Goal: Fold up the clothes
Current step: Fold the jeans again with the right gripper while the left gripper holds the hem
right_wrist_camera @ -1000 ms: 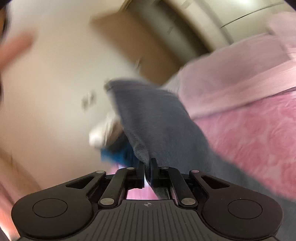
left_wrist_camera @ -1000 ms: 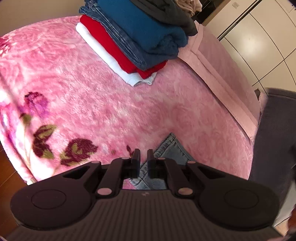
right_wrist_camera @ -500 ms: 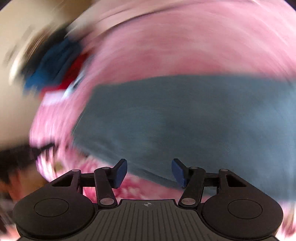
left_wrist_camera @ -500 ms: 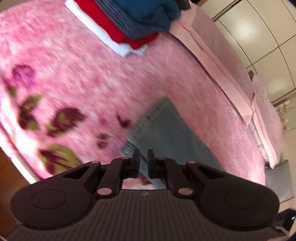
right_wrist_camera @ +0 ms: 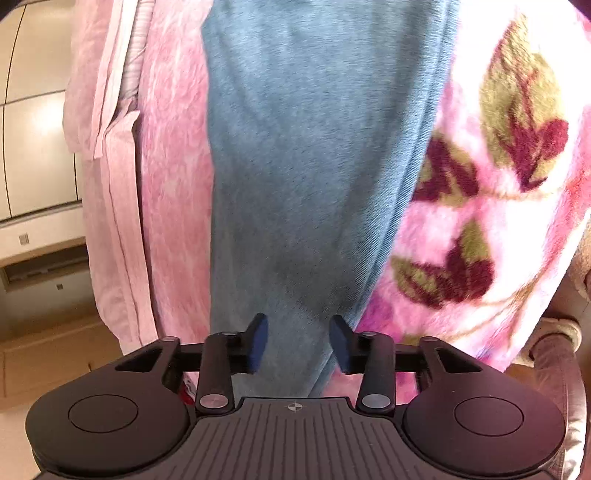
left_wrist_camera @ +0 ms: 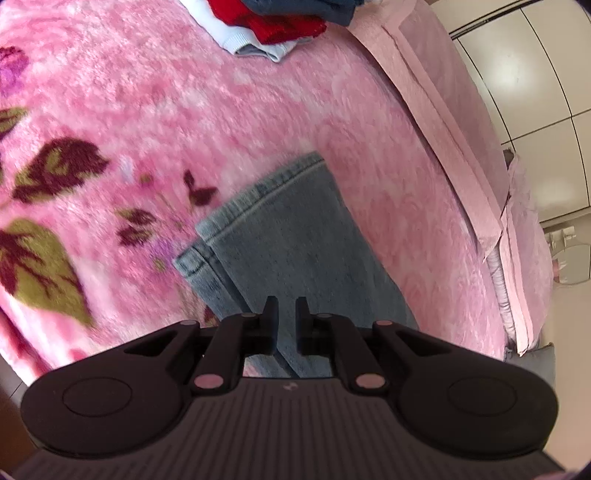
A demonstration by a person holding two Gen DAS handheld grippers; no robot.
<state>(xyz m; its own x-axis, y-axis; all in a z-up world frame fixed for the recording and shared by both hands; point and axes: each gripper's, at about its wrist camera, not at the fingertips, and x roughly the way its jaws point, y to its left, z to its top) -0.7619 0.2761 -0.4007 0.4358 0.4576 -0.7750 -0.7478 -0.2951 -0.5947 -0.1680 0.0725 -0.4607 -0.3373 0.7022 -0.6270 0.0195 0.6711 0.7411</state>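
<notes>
Change since a second ago: jeans (left_wrist_camera: 295, 243) down from hanging in the air to lying long on the pink blanket (left_wrist_camera: 258, 110); right gripper (right_wrist_camera: 298, 343) gone from clamped on denim to spread apart.
Jeans now: legs laid one over the other, hems staggered at the far end in the left view, the under leg peeking out on the left; long body running away from the right camera.
Left gripper (left_wrist_camera: 286, 325): narrow gap between the fingers, denim showing in the gap; pinching or merely hovering above the cloth, cannot tell.
Right gripper: wide, nothing between the fingers, poised over the near end of the jeans.
Folded stack (left_wrist_camera: 280, 26): at the top edge of the left view, well apart from the jeans.
Risk: uneven fold, from the offset hems being carried over as they lie.
Risk: plush blanket pile caught along with the denim, from a low bite.
Risk: near end sliding off the bed edge, from a tug on heavy cloth.
</notes>
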